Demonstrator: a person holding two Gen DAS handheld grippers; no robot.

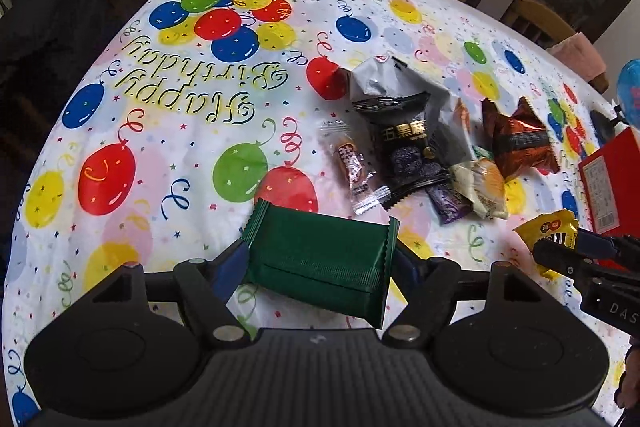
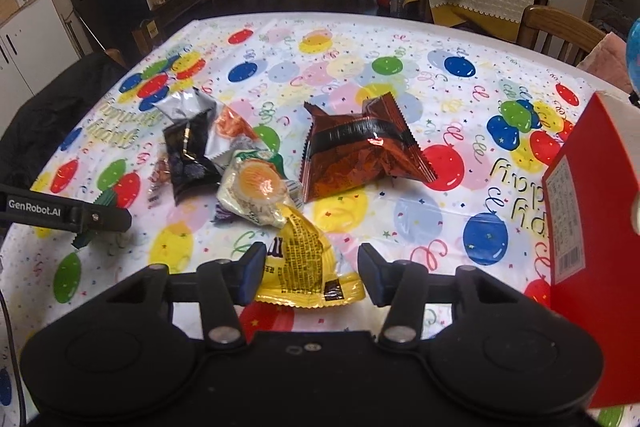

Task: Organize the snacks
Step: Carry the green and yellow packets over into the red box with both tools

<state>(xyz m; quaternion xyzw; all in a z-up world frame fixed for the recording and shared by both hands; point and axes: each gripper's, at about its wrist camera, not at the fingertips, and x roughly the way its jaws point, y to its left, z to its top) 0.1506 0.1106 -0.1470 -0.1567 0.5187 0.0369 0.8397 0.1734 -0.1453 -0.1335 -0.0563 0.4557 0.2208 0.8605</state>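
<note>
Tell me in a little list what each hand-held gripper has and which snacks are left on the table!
left hand-held gripper: shut on green packet
right hand-held gripper: shut on yellow packet
left in the pile: black packet, brown packet, white packet, some smaller ones
red box: at the right edge, beside the pile
tablecloth: balloons and "Happy Birthday"

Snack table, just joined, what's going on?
A person with two handheld grippers is sorting wrapped snacks on a balloon tablecloth. The left gripper holds a green packet between its fingers. The right gripper has a yellow packet between its fingers; grip unclear. More snacks, including a brown bag, lie in a pile, with a red box at the right.
</note>
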